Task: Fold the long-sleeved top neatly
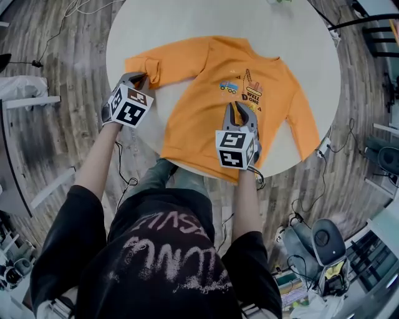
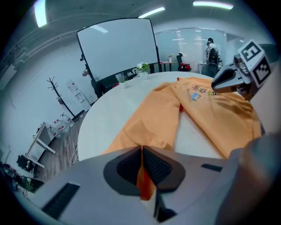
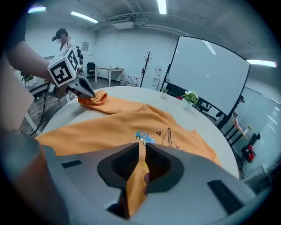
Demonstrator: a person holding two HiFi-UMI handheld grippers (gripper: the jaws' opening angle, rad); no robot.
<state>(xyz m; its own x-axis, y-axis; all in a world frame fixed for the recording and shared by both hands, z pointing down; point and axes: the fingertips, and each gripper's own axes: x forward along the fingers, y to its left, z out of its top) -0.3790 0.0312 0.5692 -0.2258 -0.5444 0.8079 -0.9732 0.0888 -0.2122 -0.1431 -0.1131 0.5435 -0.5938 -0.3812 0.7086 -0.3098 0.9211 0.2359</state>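
Note:
An orange long-sleeved top [image 1: 206, 93] with a truck and crane print lies front up on the round white table [image 1: 187, 19]. My left gripper [image 1: 142, 79] is at the table's left side, shut on the bunched cuff of the left sleeve [image 1: 153, 65]. In the left gripper view orange cloth is pinched between the pads [image 2: 141, 151]. My right gripper [image 1: 239, 107] sits over the lower middle of the body, shut on a pinch of fabric that hangs between its jaws [image 3: 142, 149]. The other sleeve [image 1: 302, 118] lies straight toward the right edge.
A small potted plant [image 3: 189, 97] stands at the table's far edge, in front of a large white screen [image 2: 118, 48]. Cables [image 1: 56, 37] trail over the wooden floor. Equipment and a chair base [image 1: 324, 243] crowd the floor at lower right.

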